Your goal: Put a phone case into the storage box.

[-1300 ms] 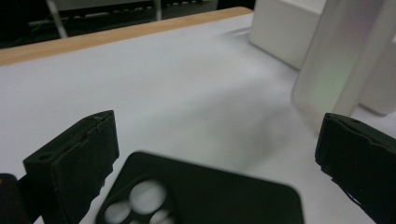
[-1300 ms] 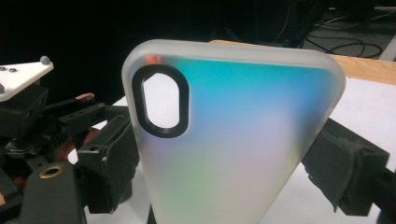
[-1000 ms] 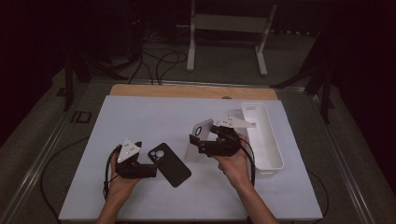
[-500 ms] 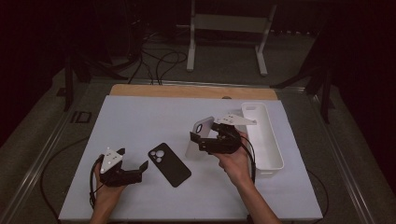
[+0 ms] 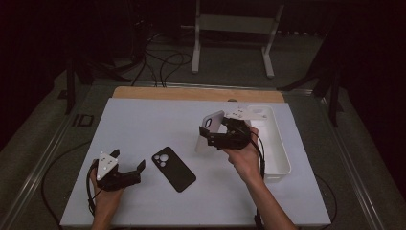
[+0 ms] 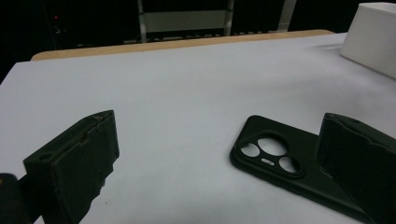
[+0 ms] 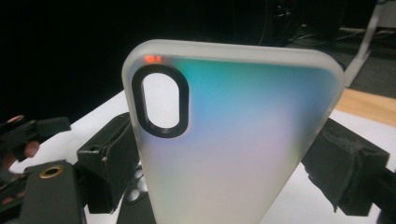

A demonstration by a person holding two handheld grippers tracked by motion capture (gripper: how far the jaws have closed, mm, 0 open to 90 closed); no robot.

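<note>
A black phone case (image 5: 174, 168) (image 6: 285, 163) lies flat on the white mat, camera cutouts facing up. My left gripper (image 5: 136, 172) (image 6: 219, 154) rests low at the mat's front left, a little to the left of that case, with its jaws open and nothing between them. My right gripper (image 5: 213, 136) (image 7: 229, 168) holds a frosted translucent phone case (image 5: 209, 132) (image 7: 233, 140) upright above the mat's middle right. Its two pads press on the case's side edges.
A white rectangular tray (image 5: 280, 148) (image 6: 373, 37) stands at the mat's right edge, just behind my right hand. A wooden strip (image 5: 196, 93) borders the far edge of the mat. Cables and a metal stand lie on the dark floor beyond.
My left gripper has drawn back left and toward the front edge, away from the black case, and sunk a little. The right gripper has kept the frosted case where it was.
</note>
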